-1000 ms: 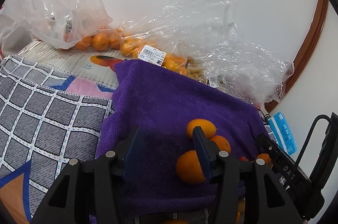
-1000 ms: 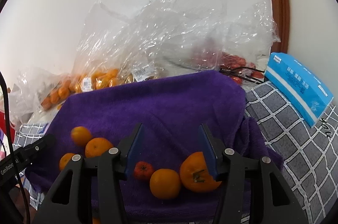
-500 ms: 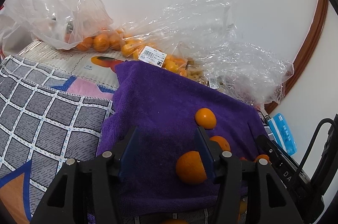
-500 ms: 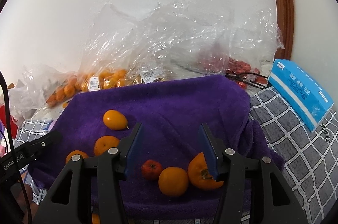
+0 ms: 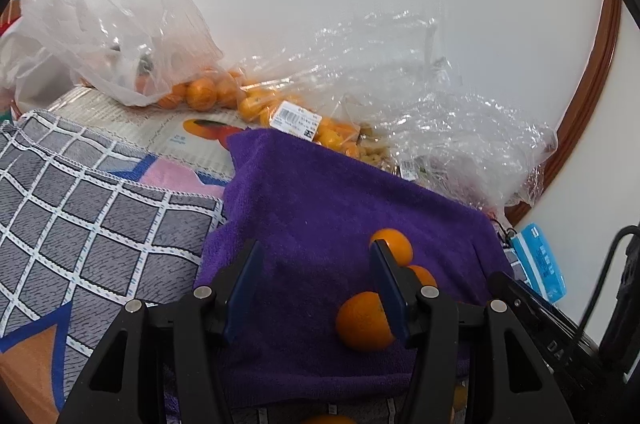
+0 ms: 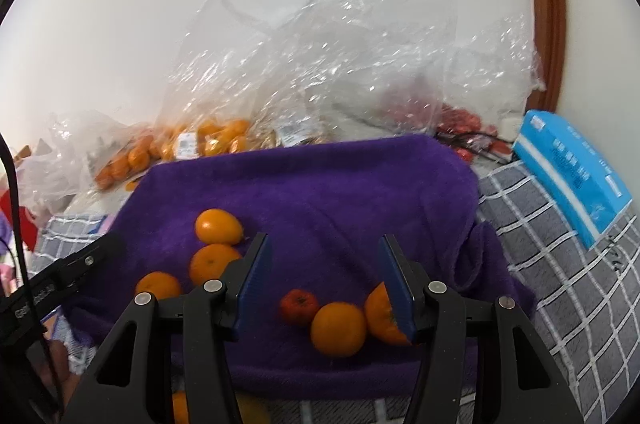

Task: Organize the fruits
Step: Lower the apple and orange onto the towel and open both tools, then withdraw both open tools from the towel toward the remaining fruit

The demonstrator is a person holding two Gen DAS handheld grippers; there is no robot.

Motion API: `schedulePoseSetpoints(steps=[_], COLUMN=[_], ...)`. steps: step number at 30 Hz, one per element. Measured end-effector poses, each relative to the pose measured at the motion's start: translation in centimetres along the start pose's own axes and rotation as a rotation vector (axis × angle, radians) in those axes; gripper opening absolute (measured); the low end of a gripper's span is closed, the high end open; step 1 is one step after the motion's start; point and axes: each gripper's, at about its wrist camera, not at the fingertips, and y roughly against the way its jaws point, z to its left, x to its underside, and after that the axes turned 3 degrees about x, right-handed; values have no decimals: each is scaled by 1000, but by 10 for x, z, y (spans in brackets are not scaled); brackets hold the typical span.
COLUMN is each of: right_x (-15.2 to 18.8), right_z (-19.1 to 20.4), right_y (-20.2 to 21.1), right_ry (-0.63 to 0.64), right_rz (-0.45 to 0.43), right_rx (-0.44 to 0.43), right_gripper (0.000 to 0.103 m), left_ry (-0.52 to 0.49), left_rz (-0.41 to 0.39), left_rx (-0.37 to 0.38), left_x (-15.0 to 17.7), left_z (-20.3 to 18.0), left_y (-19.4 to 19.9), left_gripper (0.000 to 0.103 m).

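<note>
A purple towel (image 5: 320,199) (image 6: 320,191) lies over the table with loose fruit on it. In the left wrist view three oranges sit in a line: a far one (image 5: 394,244), a middle one (image 5: 422,274) and a near one (image 5: 362,320), partly behind my right finger. My left gripper (image 5: 316,288) is open and empty above the towel. In the right wrist view three oranges (image 6: 218,226) (image 6: 212,262) (image 6: 158,284) lie at the left; a small red fruit (image 6: 298,306), an orange (image 6: 338,328) and a larger orange fruit (image 6: 380,312) lie near. My right gripper (image 6: 326,284) is open and empty.
Clear plastic bags (image 5: 400,71) (image 6: 320,63) of oranges (image 5: 200,91) and other produce are piled against the wall behind the towel. A blue tissue pack (image 6: 572,167) lies at the right on the grey checked cloth (image 5: 80,207). The left gripper's body (image 6: 60,276) shows at the left.
The far orange has rolled away from my left gripper's fingers and lies further up the towel. Both grippers have drawn back slightly and stayed open.
</note>
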Motion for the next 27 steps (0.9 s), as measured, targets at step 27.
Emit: schedulePoseSetpoints(steps=[27], right_x=[57], right_z=[2], right_y=[64], right_ry=[49], right_rz=[68], right_rx=[52], right_gripper=[55], left_ry=[-52], left_rz=[51], left_rx=[-70], left_x=[-7], left_z=[6], left_y=[49], left_gripper=[53])
